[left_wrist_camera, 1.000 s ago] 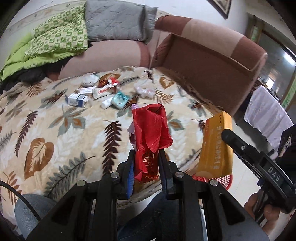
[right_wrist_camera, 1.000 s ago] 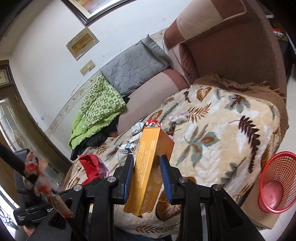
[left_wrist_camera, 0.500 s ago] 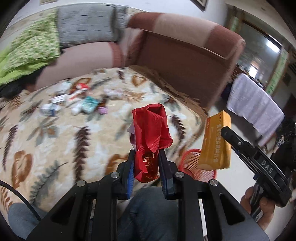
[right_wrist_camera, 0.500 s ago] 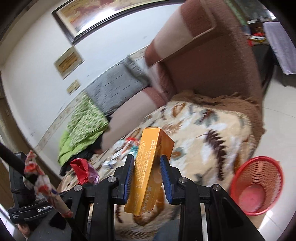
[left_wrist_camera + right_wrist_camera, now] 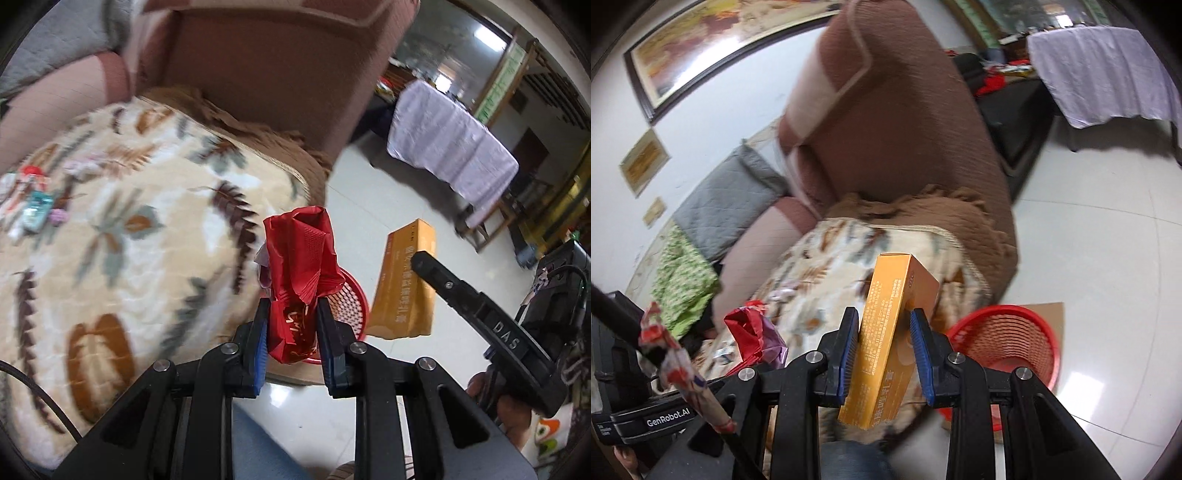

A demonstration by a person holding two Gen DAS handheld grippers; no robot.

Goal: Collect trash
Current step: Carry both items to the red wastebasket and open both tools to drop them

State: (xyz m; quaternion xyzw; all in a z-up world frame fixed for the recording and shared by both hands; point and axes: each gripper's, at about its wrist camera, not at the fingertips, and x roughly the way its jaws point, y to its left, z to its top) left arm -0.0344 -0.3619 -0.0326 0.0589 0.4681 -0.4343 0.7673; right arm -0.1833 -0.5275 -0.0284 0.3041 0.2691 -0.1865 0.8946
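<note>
My left gripper (image 5: 291, 325) is shut on a crumpled red wrapper (image 5: 301, 273) that stands up between its blue pads. The same red wrapper (image 5: 748, 332) shows at lower left in the right wrist view. My right gripper (image 5: 884, 339) is shut on a tall orange box (image 5: 890, 339), tilted slightly; that orange box (image 5: 404, 284) appears right of the wrapper in the left wrist view. A red mesh basket (image 5: 1008, 350) stands on the floor beside the sofa, just right of the box. In the left wrist view the red basket (image 5: 349, 299) lies directly behind the wrapper.
A leaf-patterned blanket (image 5: 122, 221) covers the sofa seat, with several small pieces of litter (image 5: 37, 206) at its far left. The brown sofa arm (image 5: 897, 122) rises behind. A table under a white cloth (image 5: 454, 144) stands across the tiled floor (image 5: 1089, 236). Cardboard lies under the basket.
Both grippers have swung right, away from the sofa seat and toward the red basket, each still holding its item. The basket now sits much closer to both.
</note>
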